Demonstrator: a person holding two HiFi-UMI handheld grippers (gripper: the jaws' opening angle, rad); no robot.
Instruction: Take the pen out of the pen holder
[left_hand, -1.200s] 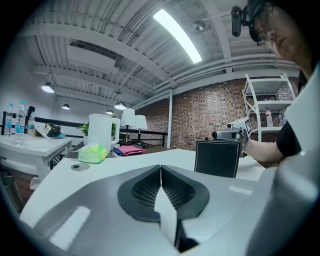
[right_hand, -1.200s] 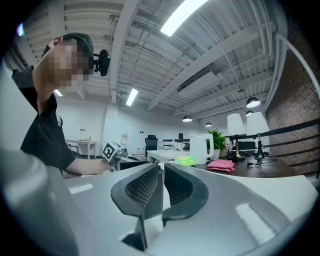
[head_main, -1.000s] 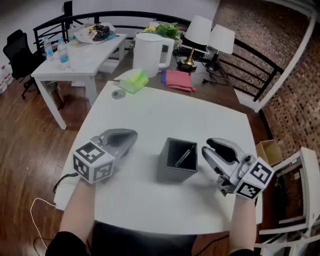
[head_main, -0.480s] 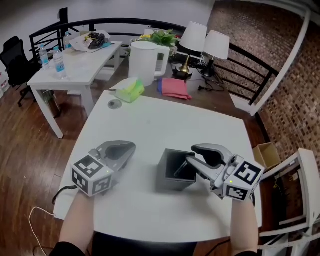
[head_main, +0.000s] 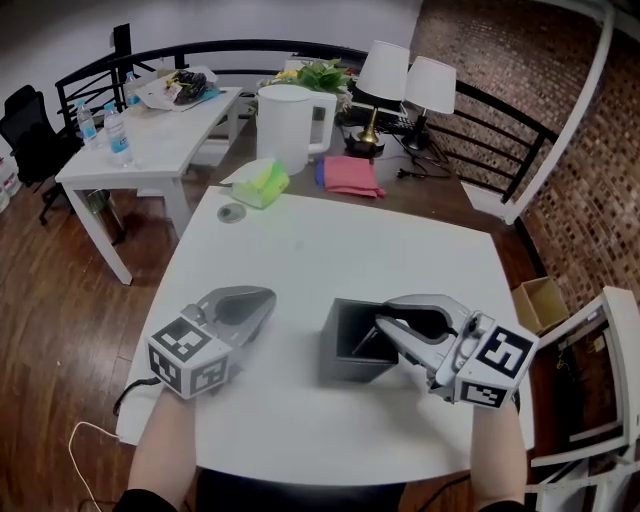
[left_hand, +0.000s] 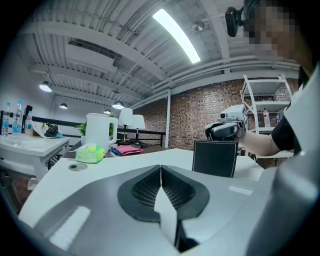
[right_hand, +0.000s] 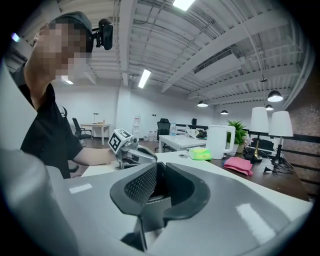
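Note:
A black square pen holder (head_main: 343, 368) stands on the white table (head_main: 330, 240), also seen in the left gripper view (left_hand: 215, 159). A dark pen (head_main: 362, 343) leans inside it toward its right wall. My right gripper (head_main: 383, 323) reaches over the holder's right rim with its tips in the opening. Its jaws are closing, and a dark gap still shows between the pads (right_hand: 157, 175). I cannot make out the pen between them. My left gripper (head_main: 260, 298) rests on the table left of the holder, shut and empty (left_hand: 161, 167).
Behind the table stand a white jug (head_main: 288, 125), a green packet (head_main: 262, 182), a pink cloth (head_main: 350, 175) and two lamps (head_main: 405, 70). A white side table with bottles (head_main: 150, 130) is at the far left, a white chair (head_main: 590, 400) at the right.
My right gripper moved left from beside the holder to over its right rim, tips now in the opening. The left gripper stayed put.

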